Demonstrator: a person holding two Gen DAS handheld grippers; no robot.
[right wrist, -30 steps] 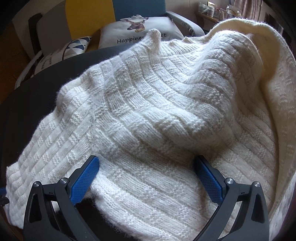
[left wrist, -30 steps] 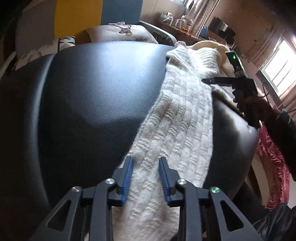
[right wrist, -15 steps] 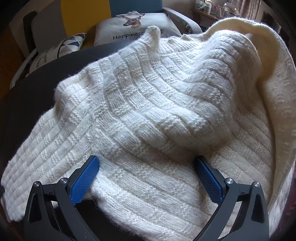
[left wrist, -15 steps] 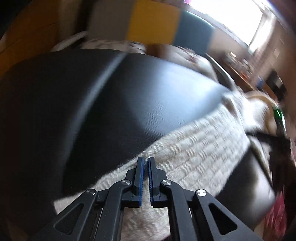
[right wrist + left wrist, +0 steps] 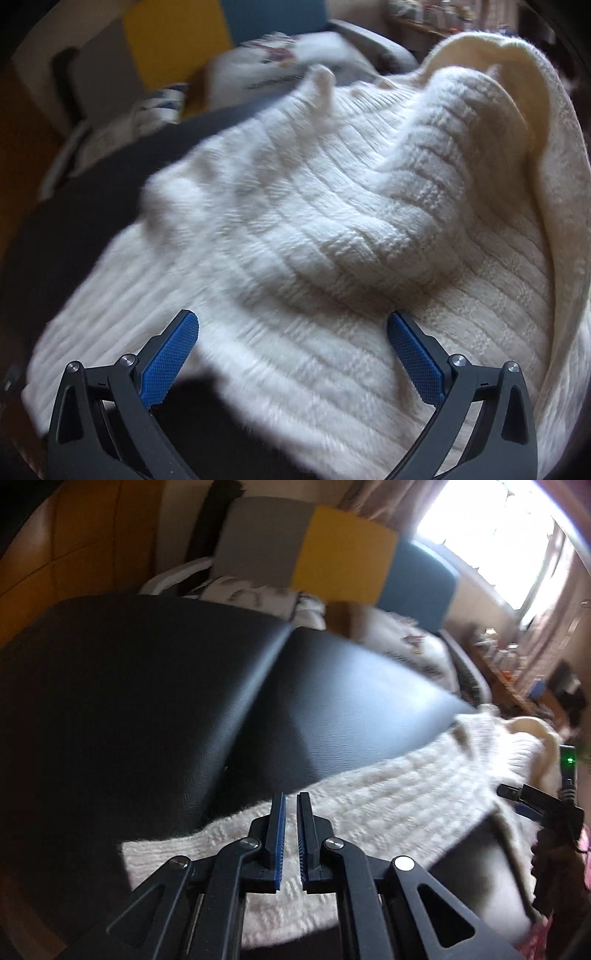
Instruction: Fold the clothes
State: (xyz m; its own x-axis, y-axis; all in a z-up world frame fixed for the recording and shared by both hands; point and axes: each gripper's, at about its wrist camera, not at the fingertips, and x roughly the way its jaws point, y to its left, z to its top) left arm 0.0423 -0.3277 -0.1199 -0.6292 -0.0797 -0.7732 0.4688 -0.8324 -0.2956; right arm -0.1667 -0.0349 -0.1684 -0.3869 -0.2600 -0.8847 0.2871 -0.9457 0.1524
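A cream knit sweater [image 5: 332,221] lies crumpled on a black leather seat [image 5: 147,701]. One long sleeve [image 5: 388,797] stretches across the seat in the left wrist view. My left gripper [image 5: 291,797] pinches that sleeve near its far edge; its jaws are opening a little, with knit in the narrow gap between them. My right gripper [image 5: 293,325] stands wide open just above the sweater's body near its front hem, with nothing pressed between its blue pads. It also shows at the right edge of the left wrist view [image 5: 524,797], held by a hand.
Behind the seat stands a sofa with a yellow and blue back [image 5: 343,565] and printed cushions [image 5: 258,590]. A shelf with jars [image 5: 502,657] runs under a bright window [image 5: 491,535]. Pink cloth [image 5: 543,938] shows at the lower right.
My left gripper shut on the sleeve, rolled and moved, so the sleeve now runs sideways across its view. The right gripper stayed open and lifted slightly; the sweater body shifted and blurred.
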